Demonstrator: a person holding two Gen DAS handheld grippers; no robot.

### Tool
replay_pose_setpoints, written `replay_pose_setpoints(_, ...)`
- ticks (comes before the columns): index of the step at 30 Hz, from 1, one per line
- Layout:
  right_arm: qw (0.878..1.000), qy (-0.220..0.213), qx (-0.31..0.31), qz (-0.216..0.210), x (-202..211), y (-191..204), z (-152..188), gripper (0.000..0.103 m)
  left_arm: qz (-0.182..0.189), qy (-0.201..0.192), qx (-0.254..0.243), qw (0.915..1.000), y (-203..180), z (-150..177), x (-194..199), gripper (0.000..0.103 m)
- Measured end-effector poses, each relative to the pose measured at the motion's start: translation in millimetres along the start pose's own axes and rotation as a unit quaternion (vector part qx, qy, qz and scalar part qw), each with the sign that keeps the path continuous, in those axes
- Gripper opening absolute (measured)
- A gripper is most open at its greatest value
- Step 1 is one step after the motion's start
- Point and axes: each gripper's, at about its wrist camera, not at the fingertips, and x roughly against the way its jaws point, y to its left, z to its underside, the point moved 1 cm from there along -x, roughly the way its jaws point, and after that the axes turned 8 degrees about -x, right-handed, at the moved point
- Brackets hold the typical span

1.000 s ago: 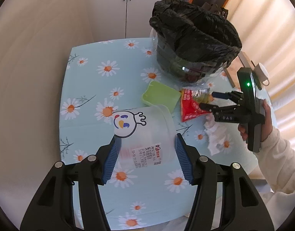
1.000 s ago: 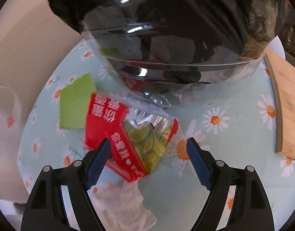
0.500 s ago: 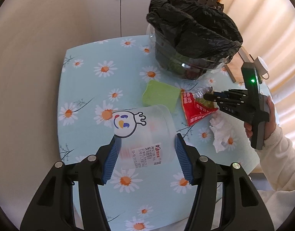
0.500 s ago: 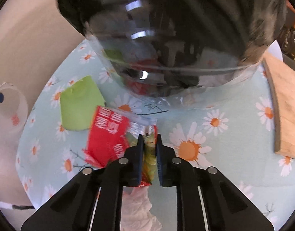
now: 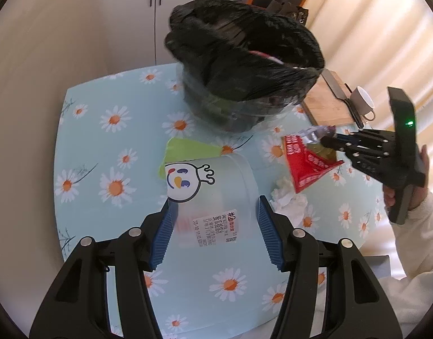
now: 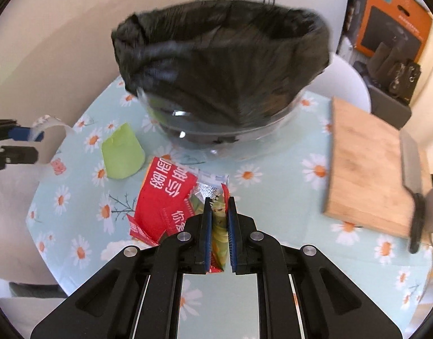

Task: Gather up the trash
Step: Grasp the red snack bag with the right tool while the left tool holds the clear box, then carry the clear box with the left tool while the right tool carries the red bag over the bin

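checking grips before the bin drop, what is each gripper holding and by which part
The right gripper pinches the red snack wrapper at its torn, open end. The left gripper clamps the clear plastic cup across its sides.

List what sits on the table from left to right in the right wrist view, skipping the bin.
Clear plastic cup → green cup → red snack wrapper, held in the right gripper → wooden cutting board → knife.
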Motion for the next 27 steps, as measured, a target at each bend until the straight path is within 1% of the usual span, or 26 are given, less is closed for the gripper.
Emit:
replay_pose_setpoints(5, 1.0, -0.023, 0.006, 0.011, 32, -14, -11, 0.009, 0.001, -0.014, -0.01, 0.9998, -15, -16, 3, 0.058)
replay_pose_setpoints(10, 0.999, -0.043, 0.005, 0.013, 54, -25, -22, 0.009, -0.002, -0.028, -0.022, 0.9994, -29, -33, 8, 0.058)
replay_pose_setpoints(13, 0.998, -0.064, 0.008, 0.014, 70, -30, -32, 0.009, -0.006, -0.037, -0.034, 0.9987, -36, -46, 14, 0.058)
replay_pose_setpoints(20, 0.993, -0.113, -0.005, -0.016, 102, -36, -63, 0.009, -0.016, -0.063, -0.063, 0.9959, -49, -79, 32, 0.058)
replay_pose_setpoints(27, 0.991, -0.13, -0.011, -0.026, 104, -45, -95, 0.009, -0.006, -0.086, -0.082, 0.9929, -53, -113, 41, 0.058)
